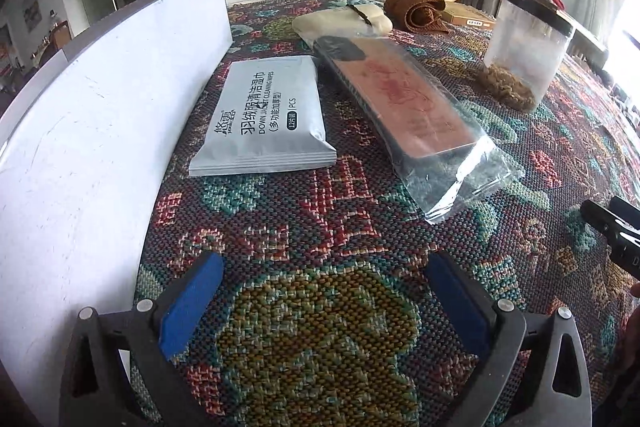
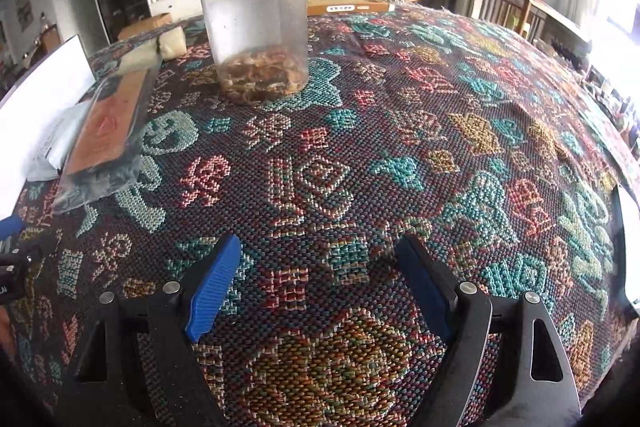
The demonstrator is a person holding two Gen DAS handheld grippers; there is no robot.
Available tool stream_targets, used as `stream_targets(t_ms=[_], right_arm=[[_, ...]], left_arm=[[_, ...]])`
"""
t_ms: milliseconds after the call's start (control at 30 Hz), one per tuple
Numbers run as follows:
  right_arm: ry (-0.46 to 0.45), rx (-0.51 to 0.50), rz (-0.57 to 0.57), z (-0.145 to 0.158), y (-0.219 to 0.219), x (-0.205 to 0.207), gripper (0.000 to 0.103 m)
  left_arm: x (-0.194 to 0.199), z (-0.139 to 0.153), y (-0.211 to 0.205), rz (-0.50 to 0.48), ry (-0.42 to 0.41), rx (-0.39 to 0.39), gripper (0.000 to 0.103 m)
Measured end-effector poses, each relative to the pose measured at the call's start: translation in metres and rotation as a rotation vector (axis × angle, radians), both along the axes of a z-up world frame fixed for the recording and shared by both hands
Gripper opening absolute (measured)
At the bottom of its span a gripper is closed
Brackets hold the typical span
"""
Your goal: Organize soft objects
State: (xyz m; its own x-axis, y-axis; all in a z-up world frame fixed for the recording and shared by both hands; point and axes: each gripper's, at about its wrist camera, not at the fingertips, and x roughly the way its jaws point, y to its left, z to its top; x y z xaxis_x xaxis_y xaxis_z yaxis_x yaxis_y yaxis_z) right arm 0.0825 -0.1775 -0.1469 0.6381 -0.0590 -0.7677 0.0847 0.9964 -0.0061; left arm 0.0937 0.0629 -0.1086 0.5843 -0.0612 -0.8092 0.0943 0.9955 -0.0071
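Note:
A grey pack of cleaning wipes (image 1: 264,115) lies flat on the patterned cloth beside a long orange item in a clear plastic bag (image 1: 404,107). Behind them lie a cream folded cloth (image 1: 340,21) and a brown woven roll (image 1: 416,7). My left gripper (image 1: 324,267) is open and empty, just short of the wipes. My right gripper (image 2: 320,251) is open and empty over bare cloth; it also shows at the right edge of the left wrist view (image 1: 608,223). The bagged item (image 2: 108,131), the wipes (image 2: 48,147) and the cream cloth (image 2: 160,47) sit at its far left.
A white board (image 1: 100,115) stands along the left of the table. A clear jar with a black lid (image 2: 256,27) holds brown dried bits. A flat yellow box (image 2: 348,3) lies at the far edge. Patterned cloth (image 2: 440,147) covers the table.

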Motion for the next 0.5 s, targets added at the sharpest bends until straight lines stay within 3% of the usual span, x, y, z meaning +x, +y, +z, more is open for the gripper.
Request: stream_targets(t_ms=[500], right_arm=[[0.0,0.002,0.0,0.0006,0.0001,0.0,0.084]], left_arm=[[0.0009,0.0,0.0018,0.001,0.001,-0.006,0.103]])
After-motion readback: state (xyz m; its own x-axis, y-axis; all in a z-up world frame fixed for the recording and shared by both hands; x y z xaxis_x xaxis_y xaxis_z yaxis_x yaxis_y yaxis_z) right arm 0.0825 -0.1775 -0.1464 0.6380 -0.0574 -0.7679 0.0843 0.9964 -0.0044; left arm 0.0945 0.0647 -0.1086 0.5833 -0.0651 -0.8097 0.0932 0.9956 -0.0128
